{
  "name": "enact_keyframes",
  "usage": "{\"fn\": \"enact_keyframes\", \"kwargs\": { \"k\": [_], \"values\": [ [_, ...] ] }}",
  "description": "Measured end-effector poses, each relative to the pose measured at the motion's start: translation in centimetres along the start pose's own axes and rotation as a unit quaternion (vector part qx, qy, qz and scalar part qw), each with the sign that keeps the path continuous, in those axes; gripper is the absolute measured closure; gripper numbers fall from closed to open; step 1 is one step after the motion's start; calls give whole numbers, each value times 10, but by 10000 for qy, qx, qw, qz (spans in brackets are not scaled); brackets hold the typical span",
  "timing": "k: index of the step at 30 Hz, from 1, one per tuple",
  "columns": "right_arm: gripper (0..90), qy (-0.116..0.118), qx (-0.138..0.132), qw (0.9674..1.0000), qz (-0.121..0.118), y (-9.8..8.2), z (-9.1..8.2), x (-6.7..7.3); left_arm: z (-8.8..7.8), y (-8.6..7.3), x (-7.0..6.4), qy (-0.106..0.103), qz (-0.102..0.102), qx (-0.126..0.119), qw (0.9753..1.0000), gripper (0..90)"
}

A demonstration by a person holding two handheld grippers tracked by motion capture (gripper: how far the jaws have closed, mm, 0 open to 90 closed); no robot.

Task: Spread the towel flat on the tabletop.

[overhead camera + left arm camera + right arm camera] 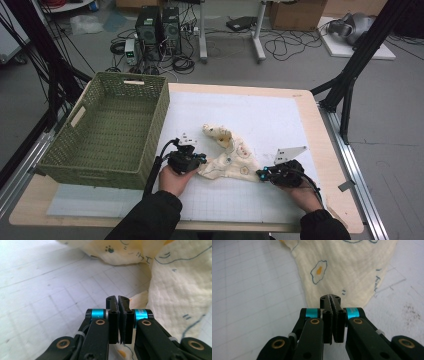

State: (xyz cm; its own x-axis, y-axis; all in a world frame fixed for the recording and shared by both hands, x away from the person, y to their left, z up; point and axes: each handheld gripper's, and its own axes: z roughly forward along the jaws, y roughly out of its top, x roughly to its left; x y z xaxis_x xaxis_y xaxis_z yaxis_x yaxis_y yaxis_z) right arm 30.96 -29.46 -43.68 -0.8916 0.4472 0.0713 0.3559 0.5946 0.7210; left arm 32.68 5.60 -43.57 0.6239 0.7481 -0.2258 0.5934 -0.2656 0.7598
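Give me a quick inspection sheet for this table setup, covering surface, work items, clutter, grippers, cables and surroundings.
Surface: white gridded mat on a light wooden table.
Job's things: crumpled cream printed cloth mid-mat.
Clutter: empty green woven basket at left.
Grippers: left gripper shut at the cloth's edge; whether it pinches cloth is unclear. Right gripper shut on the cloth's edge.
Cables: black cable trails from the left gripper.
Surroundings: computer towers, cardboard box, loose floor wires.

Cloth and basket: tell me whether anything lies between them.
Nothing visible does. The cloth lies on the white mat right of the basket, with bare mat between them. Both grippers, left and right, are shut at the cloth's lower edge.
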Motion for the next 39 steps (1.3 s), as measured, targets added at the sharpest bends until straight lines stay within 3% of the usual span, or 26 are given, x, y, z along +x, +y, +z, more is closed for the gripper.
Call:
{"fn": "enact_keyframes", "kwargs": {
  "k": [6, 10, 11, 14, 19, 22, 27, 30, 32, 36, 39],
  "values": [
    [892, 81, 145, 9999, -42, -12, -11, 11, -16, -12, 0, 98, -99, -31, 9999, 869],
    [874, 258, 73, 9996, -22, -15, -16, 14, -25, -14, -2, -11, -72, -131, 9999, 859],
    [813, 272, -28, 9996, 34, -14, -18, 13, -26, -13, -3, -76, -83, -195, 9997, 815],
    [758, 177, -334, 9992, 100, -5, -23, 6, -27, -6, -4, -207, -80, -326, 9992, 699],
    [685, -122, -528, 9984, 157, 13, -21, -13, -14, 9, -6, -277, -18, -361, 9990, 668],
    [652, -236, -526, 9981, 212, 23, -11, -26, -1, 13, -4, -212, -4, -263, 9994, 673],
    [610, -152, -375, 9990, 212, 36, 14, -41, 19, 11, -3, -389, 14, -26, 9992, 668],
    [629, 24, -204, 9998, 50, 38, 31, -39, 26, 9, -7, -522, 96, 63, 9986, 643],
    [679, 104, 45, 9999, -34, 38, 40, -36, 29, 8, -12, -557, 270, 158, 9980, 651],
    [761, 74, 110, 9998, -145, 39, 45, -32, 33, 6, -16, -440, 606, 251, 9969, 798],
    [884, 146, 156, 9997, -96, 38, 43, -33, 33, 6, -16, -521, 499, 275, 9970, 883]
  ]
}}
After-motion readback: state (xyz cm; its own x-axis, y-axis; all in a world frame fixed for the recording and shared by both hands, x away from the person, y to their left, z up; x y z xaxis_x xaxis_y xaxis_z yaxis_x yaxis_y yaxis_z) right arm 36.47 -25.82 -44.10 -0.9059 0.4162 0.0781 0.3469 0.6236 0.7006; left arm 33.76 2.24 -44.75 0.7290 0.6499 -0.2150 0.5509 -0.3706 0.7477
